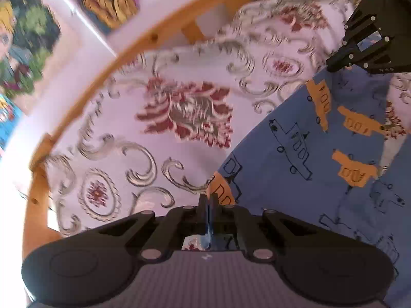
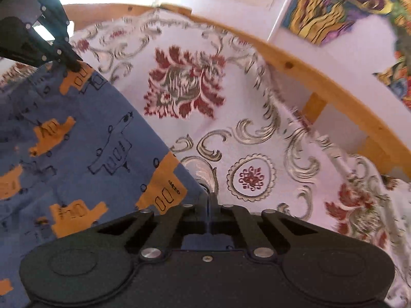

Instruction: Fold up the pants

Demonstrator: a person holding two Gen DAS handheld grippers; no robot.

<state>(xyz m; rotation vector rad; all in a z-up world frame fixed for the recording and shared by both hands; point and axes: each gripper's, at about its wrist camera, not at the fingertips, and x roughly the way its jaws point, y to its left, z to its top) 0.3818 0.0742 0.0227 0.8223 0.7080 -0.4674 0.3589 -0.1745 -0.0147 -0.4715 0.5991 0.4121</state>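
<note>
Left wrist view: left gripper (image 1: 208, 200) is clamped on a corner of the blue pants (image 1: 308, 154), which fill the right half of frame over the floral bedspread (image 1: 154, 154). Right wrist view: right gripper (image 2: 209, 200) pinches another corner; pants spread across the left side.

Floral patterned bedspread (image 1: 159, 138), wooden bed rail (image 1: 143, 43) behind it, colourful posters (image 2: 331, 7) on the wall

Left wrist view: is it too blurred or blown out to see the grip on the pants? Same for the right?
Left wrist view: far bedspread smeared, left edge blown out, but the left gripper shut on the blue truck-print pants reads sharp. Right wrist view: glare top left, light smear; right gripper pinching the hem is clear.
</note>
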